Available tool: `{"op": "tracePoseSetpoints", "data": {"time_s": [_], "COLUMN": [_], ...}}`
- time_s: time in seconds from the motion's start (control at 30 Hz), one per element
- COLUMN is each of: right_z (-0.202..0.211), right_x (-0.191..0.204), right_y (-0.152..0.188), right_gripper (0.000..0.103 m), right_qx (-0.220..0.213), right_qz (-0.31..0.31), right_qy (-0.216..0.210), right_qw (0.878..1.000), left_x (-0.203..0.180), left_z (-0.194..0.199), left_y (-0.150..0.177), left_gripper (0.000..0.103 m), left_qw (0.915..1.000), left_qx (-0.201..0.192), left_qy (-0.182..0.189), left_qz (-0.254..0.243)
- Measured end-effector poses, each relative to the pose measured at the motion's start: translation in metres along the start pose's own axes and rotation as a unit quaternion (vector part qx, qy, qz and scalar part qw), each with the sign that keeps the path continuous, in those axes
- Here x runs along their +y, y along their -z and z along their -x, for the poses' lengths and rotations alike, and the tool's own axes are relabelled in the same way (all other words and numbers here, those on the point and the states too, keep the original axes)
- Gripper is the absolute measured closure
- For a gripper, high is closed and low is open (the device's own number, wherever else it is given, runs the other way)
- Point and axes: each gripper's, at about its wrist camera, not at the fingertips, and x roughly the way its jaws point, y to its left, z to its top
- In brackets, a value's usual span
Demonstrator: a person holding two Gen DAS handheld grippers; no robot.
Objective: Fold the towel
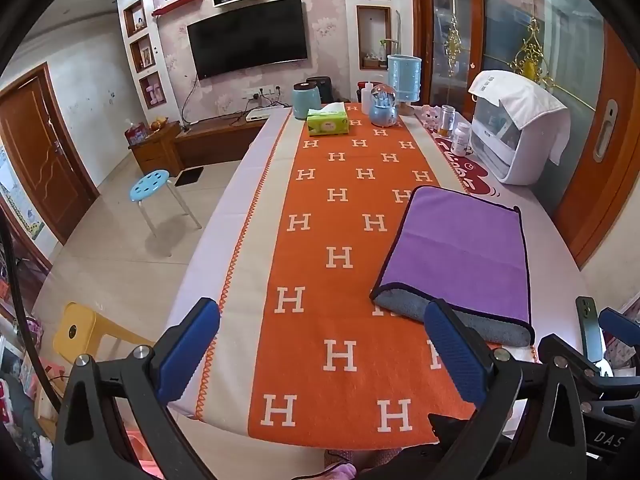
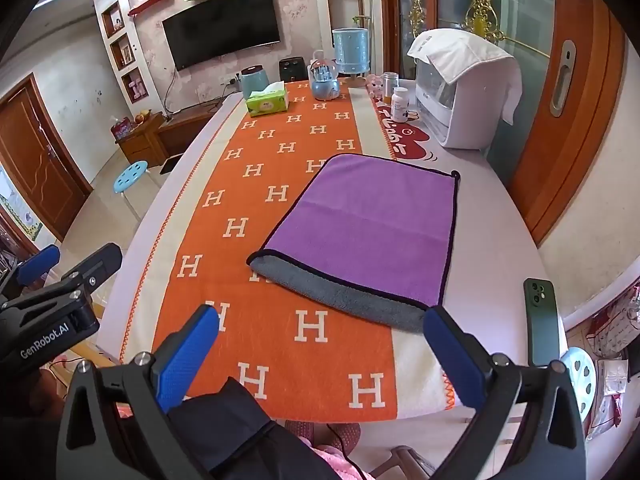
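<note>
A purple towel (image 1: 464,248) with a grey underside lies folded on the table, its purple layer on top and a grey strip showing along the near edge. It also shows in the right wrist view (image 2: 368,220). My left gripper (image 1: 320,344) is open and empty, held above the near table edge to the left of the towel. My right gripper (image 2: 320,348) is open and empty, just short of the towel's near grey edge. The left gripper (image 2: 60,276) shows at the left of the right wrist view.
An orange H-patterned runner (image 1: 340,220) covers the table. A green tissue box (image 1: 328,122), blue jars, bottles and a white appliance (image 1: 516,136) stand at the far end. A dark green phone (image 2: 542,320) lies right of the towel. A blue stool (image 1: 150,184) stands on the floor.
</note>
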Motion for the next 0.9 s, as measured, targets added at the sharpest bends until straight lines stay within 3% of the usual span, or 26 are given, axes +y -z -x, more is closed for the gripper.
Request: {"op": "tracePoseSetpoints", "data": {"time_s": [0.9], "right_z": [0.002], "right_x": [0.007], "right_y": [0.003], "right_gripper": [0.001], "right_qx": [0.002], "right_qz": [0.000], "right_qy": [0.004], "right_qw": [1.000], "left_x": [0.000], "left_z": [0.006], "left_y": [-0.009], "left_gripper": [0.002], "left_qw": [1.0000], "left_qx": [0.000], "left_qy": [0.003], "left_qz": [0.003]}}
